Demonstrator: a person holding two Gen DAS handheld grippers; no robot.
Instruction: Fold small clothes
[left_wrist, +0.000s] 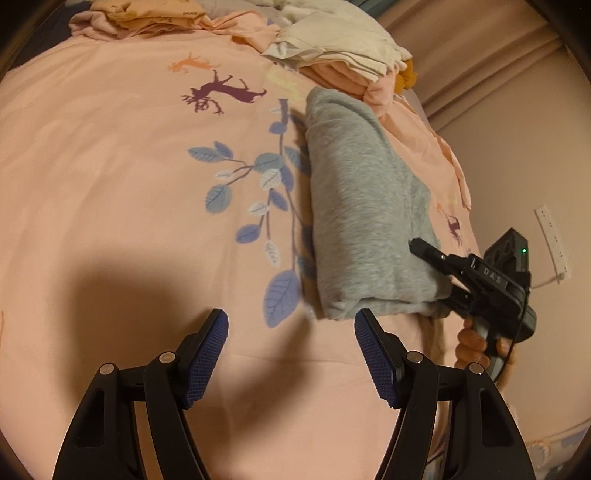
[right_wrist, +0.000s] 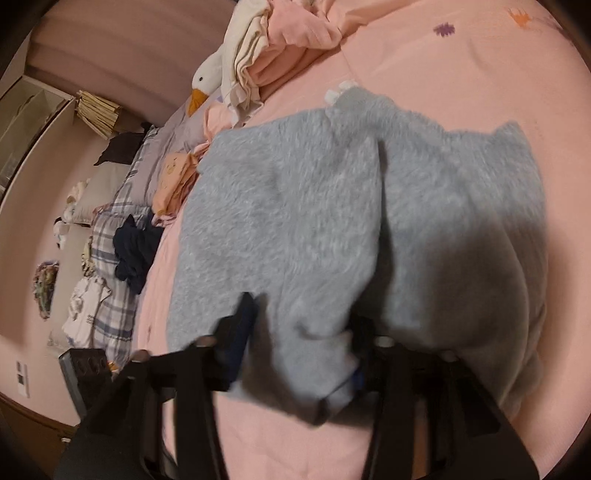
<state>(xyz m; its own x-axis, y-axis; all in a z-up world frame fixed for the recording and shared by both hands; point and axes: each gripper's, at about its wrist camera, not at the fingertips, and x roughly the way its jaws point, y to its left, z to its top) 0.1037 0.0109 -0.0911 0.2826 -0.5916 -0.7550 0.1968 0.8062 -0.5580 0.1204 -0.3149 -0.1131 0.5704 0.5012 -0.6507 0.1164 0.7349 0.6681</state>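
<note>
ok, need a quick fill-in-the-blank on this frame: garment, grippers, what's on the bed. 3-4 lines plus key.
1. The folded garment lying on the pink bedspread is ____ in colour.
2. The left gripper has nothing between its blue pads; its jaws are ____.
3. The right gripper has its fingers around an edge of the ____.
4. The white plush toy by the pile of clothes has an ____ beak.

Missing words: grey; open; garment; orange
</note>
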